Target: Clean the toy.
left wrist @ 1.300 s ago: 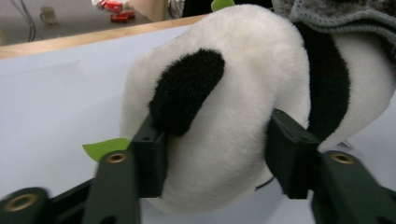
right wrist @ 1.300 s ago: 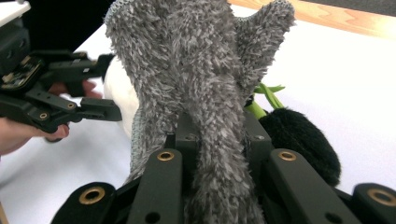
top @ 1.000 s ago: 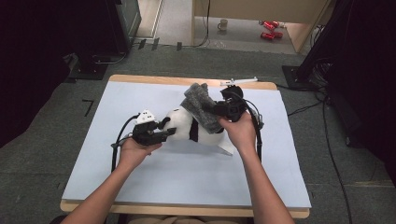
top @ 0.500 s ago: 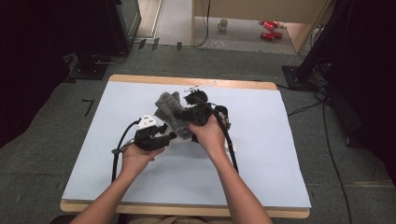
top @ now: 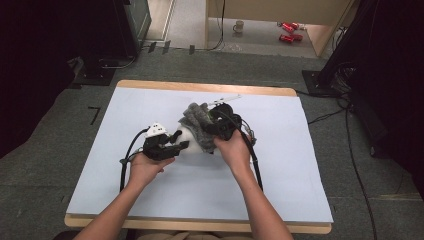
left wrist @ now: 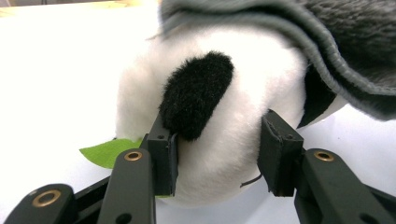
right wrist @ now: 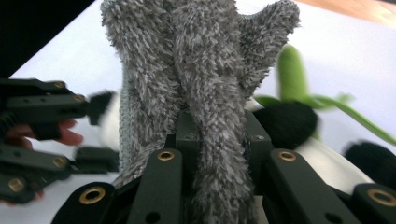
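Note:
A black and white plush panda (top: 186, 139) (left wrist: 219, 121) lies in the middle of the white table top (top: 280, 165). My left gripper (top: 176, 148) (left wrist: 217, 156) is shut on the panda's round head, one pad just under a black ear (left wrist: 196, 93). A fuzzy grey cloth (top: 197, 122) (right wrist: 196, 88) drapes over the panda's upper side. My right gripper (top: 212, 131) (right wrist: 217, 135) is shut on a bunched fold of that cloth, right over the panda. Green plush leaves (right wrist: 299, 79) (left wrist: 109, 151) stick out from the toy. In the right gripper view the left gripper (right wrist: 51, 126) stands at the left.
A thin white stick (top: 224, 99) lies near the table's far edge. Black cables (top: 252, 157) trail from both grippers toward the person. On the floor beyond the table stand a mug (top: 239, 25) and red cans (top: 287, 31). Dark equipment flanks both sides.
My right gripper has carried the grey cloth leftward and down, from the panda's right side to over its head. My left hand has stayed put on the panda.

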Available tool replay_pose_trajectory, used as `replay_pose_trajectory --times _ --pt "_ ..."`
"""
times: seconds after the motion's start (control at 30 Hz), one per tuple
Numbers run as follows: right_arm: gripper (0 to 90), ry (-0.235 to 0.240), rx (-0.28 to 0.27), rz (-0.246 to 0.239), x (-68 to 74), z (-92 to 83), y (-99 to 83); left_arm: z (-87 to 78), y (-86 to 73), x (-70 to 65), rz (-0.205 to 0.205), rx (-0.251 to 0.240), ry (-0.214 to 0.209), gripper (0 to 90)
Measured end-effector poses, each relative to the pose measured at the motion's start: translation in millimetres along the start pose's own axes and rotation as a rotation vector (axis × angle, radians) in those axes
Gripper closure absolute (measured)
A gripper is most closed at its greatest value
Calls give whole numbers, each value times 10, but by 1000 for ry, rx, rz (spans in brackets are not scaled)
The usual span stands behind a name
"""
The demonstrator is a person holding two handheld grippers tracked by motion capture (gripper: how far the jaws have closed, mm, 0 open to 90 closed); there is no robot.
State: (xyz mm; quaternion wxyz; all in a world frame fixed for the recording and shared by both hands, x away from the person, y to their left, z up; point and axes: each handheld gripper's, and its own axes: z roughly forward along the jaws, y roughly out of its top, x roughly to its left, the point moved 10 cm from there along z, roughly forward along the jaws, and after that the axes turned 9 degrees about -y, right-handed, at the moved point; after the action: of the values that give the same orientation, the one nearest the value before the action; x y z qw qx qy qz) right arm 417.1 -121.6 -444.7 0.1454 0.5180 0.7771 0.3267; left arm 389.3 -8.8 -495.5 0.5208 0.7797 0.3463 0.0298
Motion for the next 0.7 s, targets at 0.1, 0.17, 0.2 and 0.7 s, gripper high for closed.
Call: replay_pose_trajectory --times 0.1,0.17,0.2,0.7 --pt "748 -10 10 12 -118 -60 -36 1 4 -11 1 5 -7 548" --pt "748 -35 -2 17 -213 -110 -32 -2 5 -8 -1 9 -10 549" --pt "748 -42 -15 41 -276 -136 -28 -7 7 4 -6 12 -18 550" --pt "762 -103 -44 81 -700 -440 1 -8 15 9 -13 -2 -23 547"
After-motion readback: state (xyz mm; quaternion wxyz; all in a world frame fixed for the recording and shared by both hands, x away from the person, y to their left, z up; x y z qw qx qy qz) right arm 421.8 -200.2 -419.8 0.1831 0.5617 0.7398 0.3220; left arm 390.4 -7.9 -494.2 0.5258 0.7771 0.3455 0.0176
